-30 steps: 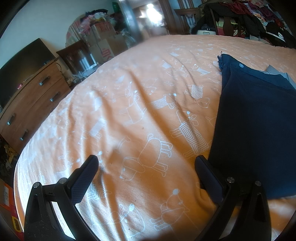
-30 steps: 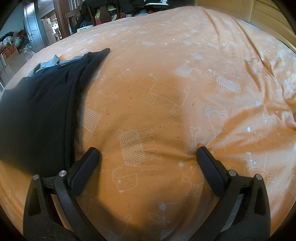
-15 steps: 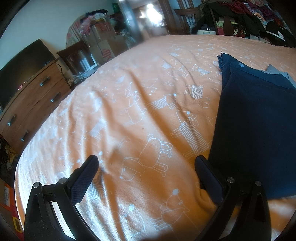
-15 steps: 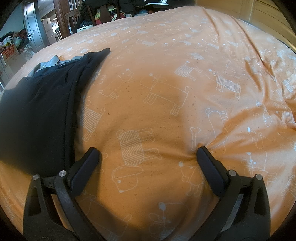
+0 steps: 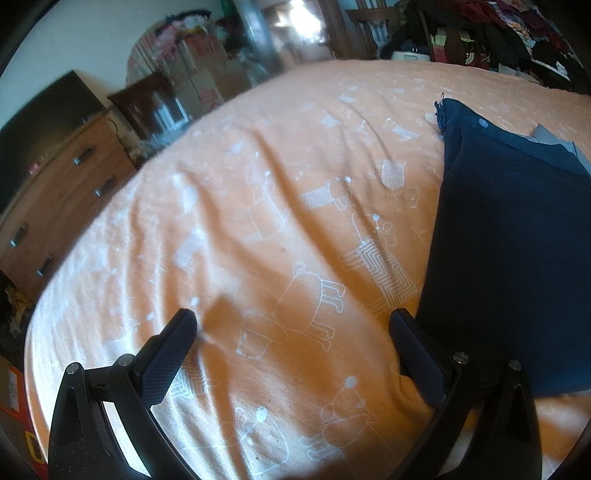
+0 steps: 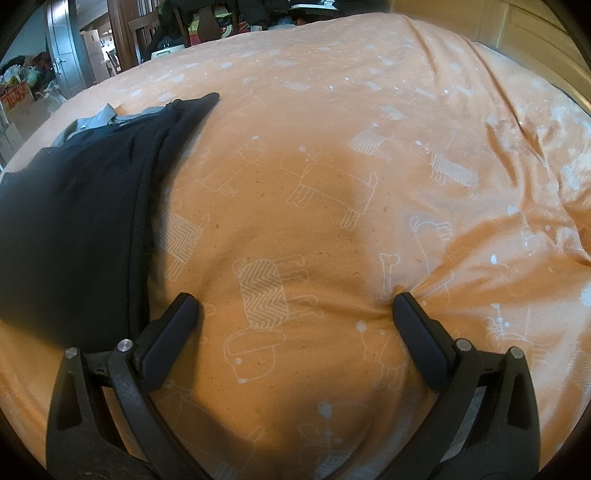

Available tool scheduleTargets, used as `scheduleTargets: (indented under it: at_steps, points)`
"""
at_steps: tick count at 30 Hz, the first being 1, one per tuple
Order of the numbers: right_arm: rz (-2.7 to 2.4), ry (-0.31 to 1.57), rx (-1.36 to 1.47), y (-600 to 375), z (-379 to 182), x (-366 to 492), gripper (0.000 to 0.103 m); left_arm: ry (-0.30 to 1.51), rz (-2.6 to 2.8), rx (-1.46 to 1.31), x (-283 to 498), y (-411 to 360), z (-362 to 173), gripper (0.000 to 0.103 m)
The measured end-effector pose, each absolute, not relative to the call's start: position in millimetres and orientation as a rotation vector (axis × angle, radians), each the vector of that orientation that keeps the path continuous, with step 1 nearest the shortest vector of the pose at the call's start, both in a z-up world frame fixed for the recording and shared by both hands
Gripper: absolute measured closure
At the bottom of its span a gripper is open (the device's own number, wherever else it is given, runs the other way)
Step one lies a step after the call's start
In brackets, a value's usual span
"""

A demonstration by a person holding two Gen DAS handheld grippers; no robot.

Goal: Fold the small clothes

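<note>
A dark navy garment (image 5: 517, 240) lies flat on the orange bed sheet (image 5: 277, 192), at the right of the left wrist view and at the left of the right wrist view (image 6: 70, 229). A grey piece (image 6: 92, 120) shows at its far end. My left gripper (image 5: 291, 325) is open, its right finger beside the garment's near left edge. My right gripper (image 6: 293, 306) is open too, resting on the bare sheet (image 6: 332, 184), its left finger next to the garment's right edge. Neither holds anything.
A wooden dresser (image 5: 59, 199) and a dark screen (image 5: 40, 125) stand left of the bed, with stacked boxes (image 5: 199, 74) behind. Piled clothes and chairs (image 5: 480, 33) line the far side. A door (image 6: 62, 62) shows at the far left of the right wrist view.
The left wrist view has shifted slightly and is blurred at its left side; the garment and the right gripper have not moved.
</note>
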State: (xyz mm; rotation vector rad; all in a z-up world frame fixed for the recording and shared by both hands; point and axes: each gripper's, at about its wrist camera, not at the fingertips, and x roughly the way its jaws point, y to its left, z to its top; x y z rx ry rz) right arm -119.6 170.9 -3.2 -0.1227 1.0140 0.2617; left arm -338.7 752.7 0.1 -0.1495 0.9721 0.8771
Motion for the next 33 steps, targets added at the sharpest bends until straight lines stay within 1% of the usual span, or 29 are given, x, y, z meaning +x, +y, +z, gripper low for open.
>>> scheduleTargets:
  at_steps: [12,16,18,19,21,23,25,28,33]
  points:
    - [0.253,1.034,-0.146,171,0,-118,0.0,1.022,0.778,-0.295,-360,780,3,0.0]
    - [0.249,1.03,-0.151,171,1,-120,0.0,1.054,0.732,-0.409,-377,793,9,0.0]
    - [0.246,1.026,-0.156,171,0,-121,0.0,1.001,0.669,-0.528,-394,794,24,0.001]
    - [0.246,1.026,-0.156,172,0,-121,0.0,0.922,0.594,-0.623,-406,790,36,0.001]
    - [0.247,1.024,-0.155,171,0,-121,0.0,0.836,0.49,-0.725,-420,780,48,0.001]
    - [0.247,1.024,-0.155,171,0,-120,0.0,0.78,0.375,-0.858,-429,774,43,0.001]
    - [0.247,1.025,-0.156,171,0,-121,0.0,0.771,0.308,-1.007,-431,778,20,0.002]
    - [0.249,1.026,-0.155,171,1,-121,0.0,0.759,0.306,-0.977,-425,782,19,0.002]
    - [0.249,1.026,-0.156,170,1,-121,0.0,0.845,0.367,-0.948,-409,786,13,0.002]
